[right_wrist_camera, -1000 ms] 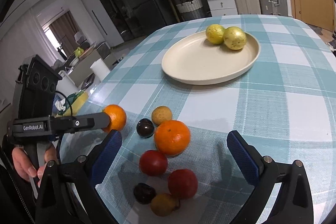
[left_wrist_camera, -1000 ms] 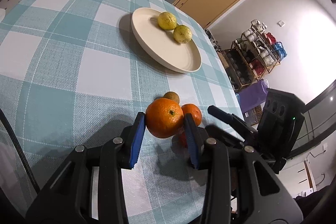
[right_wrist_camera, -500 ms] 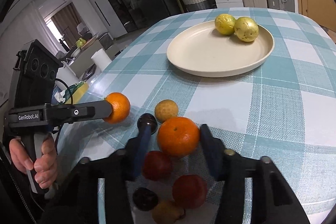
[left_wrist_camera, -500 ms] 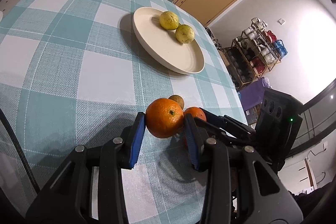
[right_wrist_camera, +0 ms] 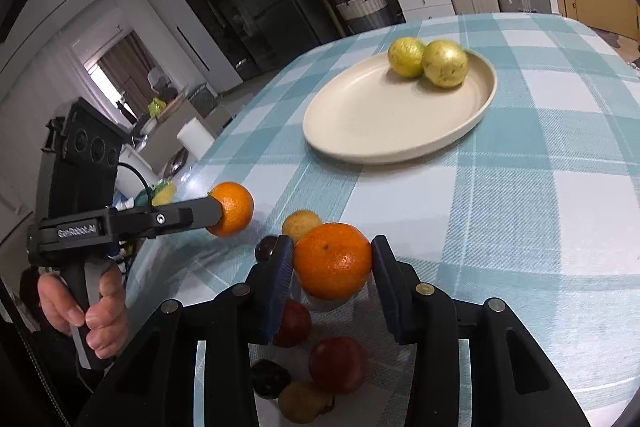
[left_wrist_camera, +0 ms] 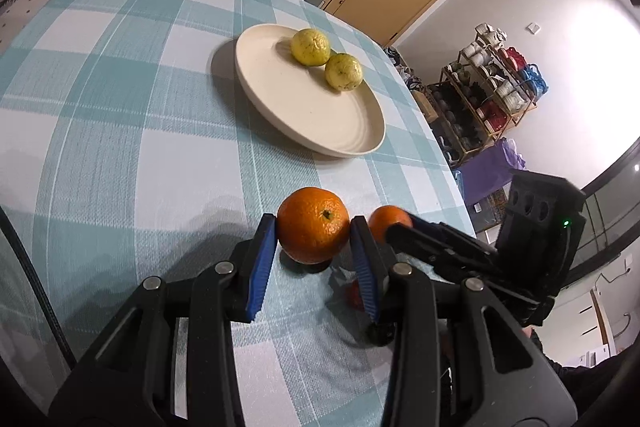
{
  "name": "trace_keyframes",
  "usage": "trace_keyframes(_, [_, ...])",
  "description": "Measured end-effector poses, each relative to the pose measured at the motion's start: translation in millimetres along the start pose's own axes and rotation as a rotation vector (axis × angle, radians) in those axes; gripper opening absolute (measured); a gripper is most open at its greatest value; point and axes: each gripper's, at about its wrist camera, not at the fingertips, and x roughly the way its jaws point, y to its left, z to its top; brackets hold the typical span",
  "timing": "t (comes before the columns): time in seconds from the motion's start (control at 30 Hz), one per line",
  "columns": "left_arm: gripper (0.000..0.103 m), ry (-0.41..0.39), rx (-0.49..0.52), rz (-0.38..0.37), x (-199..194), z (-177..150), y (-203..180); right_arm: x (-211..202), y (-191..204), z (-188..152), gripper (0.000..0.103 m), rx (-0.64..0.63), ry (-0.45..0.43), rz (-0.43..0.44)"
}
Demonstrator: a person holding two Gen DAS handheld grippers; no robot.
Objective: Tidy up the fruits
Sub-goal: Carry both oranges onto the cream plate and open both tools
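Now your left gripper (left_wrist_camera: 313, 241) and right gripper (right_wrist_camera: 330, 269) each have fingers clamped on an orange, ready for the plate (left_wrist_camera: 280, 109) mid-tabletop

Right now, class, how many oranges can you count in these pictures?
2. One orange is gripped in the left tool; the other orange is gripped in the right tool. Others may be hidden behind the tools.

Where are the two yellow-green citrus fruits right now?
In both wrist views, the two yellow-green citrus fruits sit touching on the far side of the round cream plate, beyond both grippers and their oranges.
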Motion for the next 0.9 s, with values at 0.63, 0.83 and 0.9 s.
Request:
trace_keyframes(0.63, [0.034, -0.063, 0.048, 0.02, -4.5, 84.2, -15.4, -14.7, -7.7, 79.9, 0.041, -0.055, -0.079, -0.054])
trace_keyframes(0.83, [0.034, -0.06, 0.048, 0.033, 8.4, 116.8, -13.4, -2.7, -3.5, 110.1, 0.041, -0.086, -0.088, -0.062])
trace_keyframes(0.9, [0.034, -0.057, 0.052, 0.035, 13.7, 124.7, -14.4, 1.5, -3.8, 121.1, 0.041, -0.083, -0.093, -0.066])
